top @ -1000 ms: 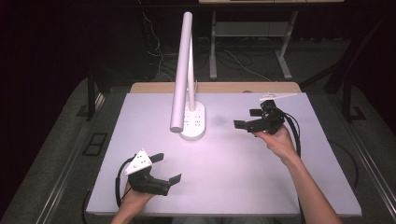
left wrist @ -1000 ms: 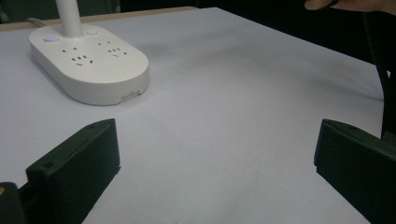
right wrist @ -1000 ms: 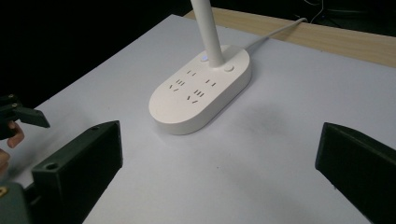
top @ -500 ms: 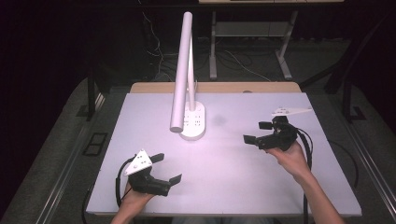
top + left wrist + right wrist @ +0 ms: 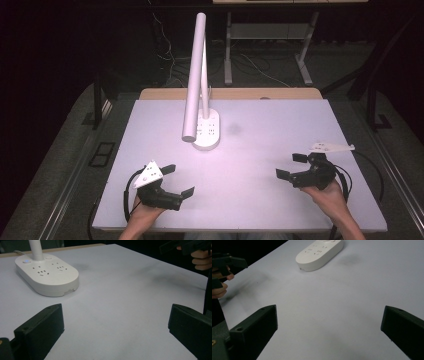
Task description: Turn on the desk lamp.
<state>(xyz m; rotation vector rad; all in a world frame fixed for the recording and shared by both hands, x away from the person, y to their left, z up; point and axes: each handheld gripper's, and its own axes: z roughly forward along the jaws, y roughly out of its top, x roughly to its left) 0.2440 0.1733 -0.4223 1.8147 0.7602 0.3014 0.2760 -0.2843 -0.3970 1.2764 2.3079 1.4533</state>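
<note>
From the high view I hold the left claw [image 5: 177, 181] and right claw [image 5: 290, 166] released on the tabletop [image 5: 260, 135], the lamp [image 5: 195, 80] well ahead between them; in each gripper view its base [image 5: 47, 275] [image 5: 319, 252] lies beyond spread jaws, so a hasty reach could topple it.

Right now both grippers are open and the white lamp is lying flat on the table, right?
Not quite. The white lamp stands upright on its base on the table, as the high view shows. Both the left gripper and the right gripper are open, with nothing between their fingers.
</note>
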